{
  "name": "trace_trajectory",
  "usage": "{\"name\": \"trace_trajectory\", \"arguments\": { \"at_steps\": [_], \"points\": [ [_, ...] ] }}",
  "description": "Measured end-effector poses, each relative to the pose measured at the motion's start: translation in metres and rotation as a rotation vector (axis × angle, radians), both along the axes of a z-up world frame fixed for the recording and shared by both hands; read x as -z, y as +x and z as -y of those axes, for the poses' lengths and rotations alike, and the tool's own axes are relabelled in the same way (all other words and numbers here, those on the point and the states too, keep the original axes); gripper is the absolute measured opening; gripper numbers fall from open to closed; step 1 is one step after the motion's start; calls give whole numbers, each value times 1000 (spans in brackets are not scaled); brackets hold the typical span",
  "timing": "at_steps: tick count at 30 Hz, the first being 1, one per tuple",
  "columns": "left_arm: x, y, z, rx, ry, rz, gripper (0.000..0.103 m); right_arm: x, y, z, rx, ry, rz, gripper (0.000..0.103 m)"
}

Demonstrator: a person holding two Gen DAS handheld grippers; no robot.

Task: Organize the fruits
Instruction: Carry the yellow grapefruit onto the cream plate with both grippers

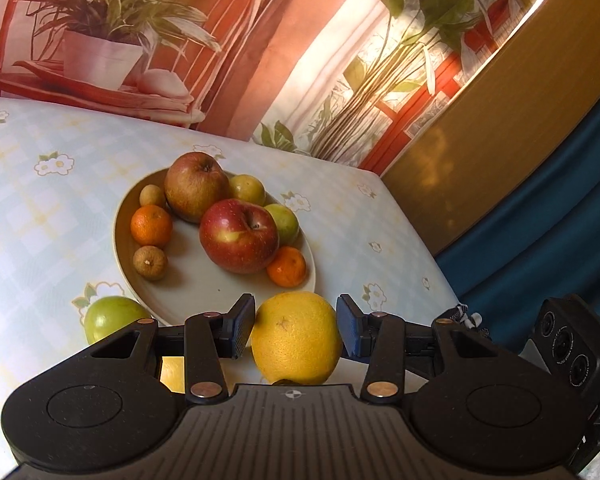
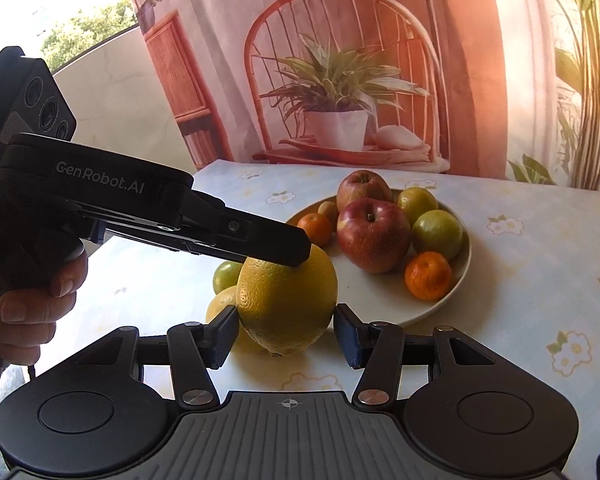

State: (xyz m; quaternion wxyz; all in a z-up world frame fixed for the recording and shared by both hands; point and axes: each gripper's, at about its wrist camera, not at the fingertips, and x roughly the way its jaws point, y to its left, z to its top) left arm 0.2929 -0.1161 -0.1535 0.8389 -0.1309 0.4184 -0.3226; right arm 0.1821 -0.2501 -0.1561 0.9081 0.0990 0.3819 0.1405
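One wide table (image 1: 40,220) fills both views, under a glossy pale-blue checked cloth printed with white flowers. The left gripper (image 1: 296,326), matte black, is clamped on a big yellow lemon (image 1: 296,340) with pebbled skin, held just off the cloth in front of the plate (image 1: 204,292). The right gripper (image 2: 286,332) frames the same lemon between its ribbed pads, with a sliver of gap at one. Whether they press cannot be told.

The plate is round, smooth and grey. It carries a shiny red apple (image 1: 238,236), a dull russet apple (image 1: 196,186), greenish round fruits, two mandarins (image 1: 151,226) and small brown fruits. A green apple (image 1: 108,316) and a second yellow fruit (image 2: 220,304) lie on the cloth beside its rim, partly hidden by the left gripper.
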Motion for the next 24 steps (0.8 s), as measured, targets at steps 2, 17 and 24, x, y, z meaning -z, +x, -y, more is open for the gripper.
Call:
{"name": "trace_trajectory", "arguments": {
  "at_steps": [2,17,24],
  "points": [
    [2,9,-3,-23,5,-7,47,3,15,-2,-12,-19,-9,49],
    [19,50,-20,-101,46,-51,40,36,81,-12,14,-7,-85,48],
    [16,53,-33,-155,20,-39,40,39,87,-12,72,25,-85,47]
  ]
}}
